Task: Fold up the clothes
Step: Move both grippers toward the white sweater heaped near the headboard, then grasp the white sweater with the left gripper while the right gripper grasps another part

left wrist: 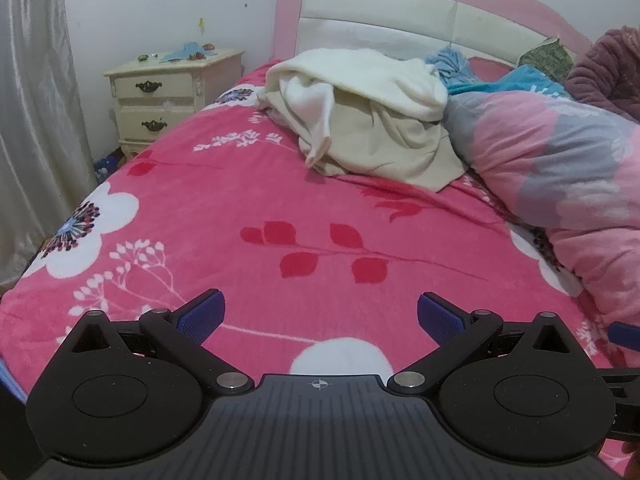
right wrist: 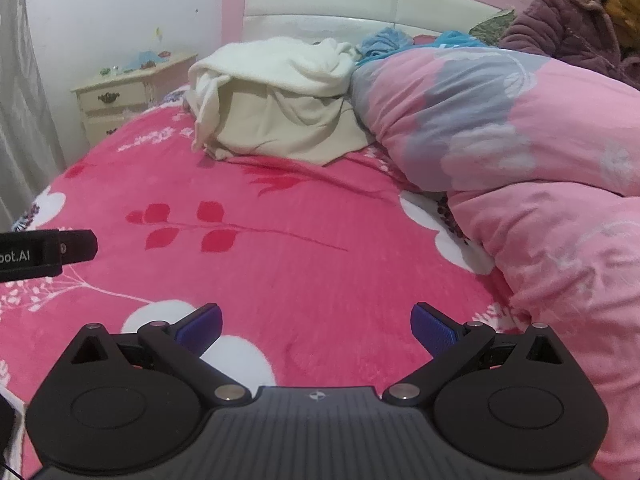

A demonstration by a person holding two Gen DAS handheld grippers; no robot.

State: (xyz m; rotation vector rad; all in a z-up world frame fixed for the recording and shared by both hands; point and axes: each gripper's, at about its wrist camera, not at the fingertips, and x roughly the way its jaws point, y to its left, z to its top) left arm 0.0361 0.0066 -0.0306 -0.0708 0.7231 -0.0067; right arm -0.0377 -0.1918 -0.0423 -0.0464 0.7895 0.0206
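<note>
A pink floral blanket [left wrist: 280, 200] covers the bed, beside a cream nightstand [left wrist: 172, 92] (two drawers) and rumpled quilt [right wrist: 520, 140].

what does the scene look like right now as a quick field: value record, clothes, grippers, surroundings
clothes: cream and white pile of clothes, unfolded, heaped near the headboard
surface: pink flowered blanket across the bed
beside clothes: rolled pink and grey quilt touching the pile's right side
left hand-held gripper: open, holding nothing, above the blanket
right hand-held gripper: open, holding nothing, above the blanket
nightstand: left of the bed, small items on top
person: purple coat at far right
task state: folding not yet begun
</note>
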